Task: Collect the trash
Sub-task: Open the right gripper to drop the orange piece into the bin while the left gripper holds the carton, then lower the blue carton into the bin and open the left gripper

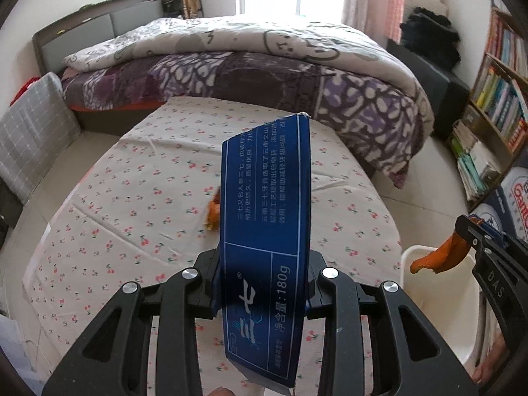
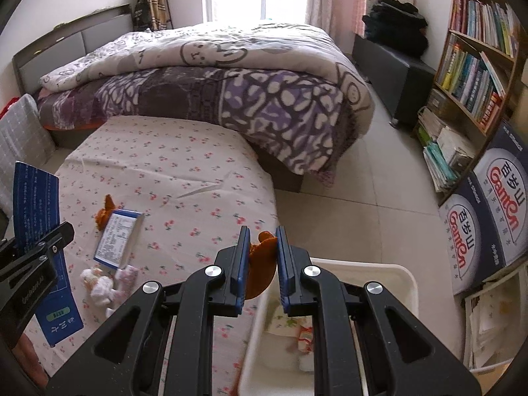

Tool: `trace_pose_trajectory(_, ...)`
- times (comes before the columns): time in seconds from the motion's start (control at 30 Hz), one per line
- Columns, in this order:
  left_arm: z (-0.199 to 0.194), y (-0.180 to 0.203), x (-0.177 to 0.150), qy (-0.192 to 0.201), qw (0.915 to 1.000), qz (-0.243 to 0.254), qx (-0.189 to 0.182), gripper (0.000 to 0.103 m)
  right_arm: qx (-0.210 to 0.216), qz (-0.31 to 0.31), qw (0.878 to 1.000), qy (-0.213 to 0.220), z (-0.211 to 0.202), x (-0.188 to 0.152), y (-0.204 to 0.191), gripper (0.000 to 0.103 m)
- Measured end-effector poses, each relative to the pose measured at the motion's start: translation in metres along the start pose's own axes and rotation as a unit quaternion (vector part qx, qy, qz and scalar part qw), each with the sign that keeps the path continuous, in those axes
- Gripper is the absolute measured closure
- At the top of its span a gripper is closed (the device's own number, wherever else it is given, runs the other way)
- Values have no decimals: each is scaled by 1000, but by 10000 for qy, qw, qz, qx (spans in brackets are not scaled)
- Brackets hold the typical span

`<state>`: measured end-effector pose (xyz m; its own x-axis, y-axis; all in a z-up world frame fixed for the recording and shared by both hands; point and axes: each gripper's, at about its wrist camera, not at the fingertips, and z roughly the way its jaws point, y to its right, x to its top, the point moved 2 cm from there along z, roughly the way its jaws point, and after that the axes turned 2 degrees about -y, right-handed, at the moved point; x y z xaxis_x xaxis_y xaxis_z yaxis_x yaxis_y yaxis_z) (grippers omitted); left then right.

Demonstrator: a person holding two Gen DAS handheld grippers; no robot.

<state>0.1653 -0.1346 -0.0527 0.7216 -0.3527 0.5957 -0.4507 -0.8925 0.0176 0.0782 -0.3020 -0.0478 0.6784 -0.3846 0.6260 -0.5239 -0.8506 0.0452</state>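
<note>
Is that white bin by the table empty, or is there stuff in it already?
Not empty: the white bin already holds crumpled pale scraps at its bottom, seen from the right wrist.

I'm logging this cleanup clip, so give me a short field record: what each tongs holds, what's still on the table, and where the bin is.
left tongs: shut on blue toothpaste box, raised above the table
right tongs: shut on orange peel, at the bin's edge
white bin: beside the table, some trash inside
floral-cloth table: second peel piece, small carton, crumpled tissue
</note>
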Motion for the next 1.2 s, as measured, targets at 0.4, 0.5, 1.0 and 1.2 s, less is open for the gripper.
trace_pose_trajectory(0.4,-2,60,-15,-49,9983,502,-288,69,-380,274,9985,-274,-1,-13,63,88)
trace_pose_trajectory(0.5,-3,78,-20,-79,9973,611,-393,69,-446,443,9973,-377,0,-16,82,87)
trace_pose_trajectory(1.0,-1,147,-42,-278,9915,869,-932,69,-782,1246,9888,-251,-14,-24,150,37)
trace_pose_trajectory(1.2,1,163,-47,-430,9874,984,-1161,68,-861,1394,9863,-178,-17,-23,160,23)
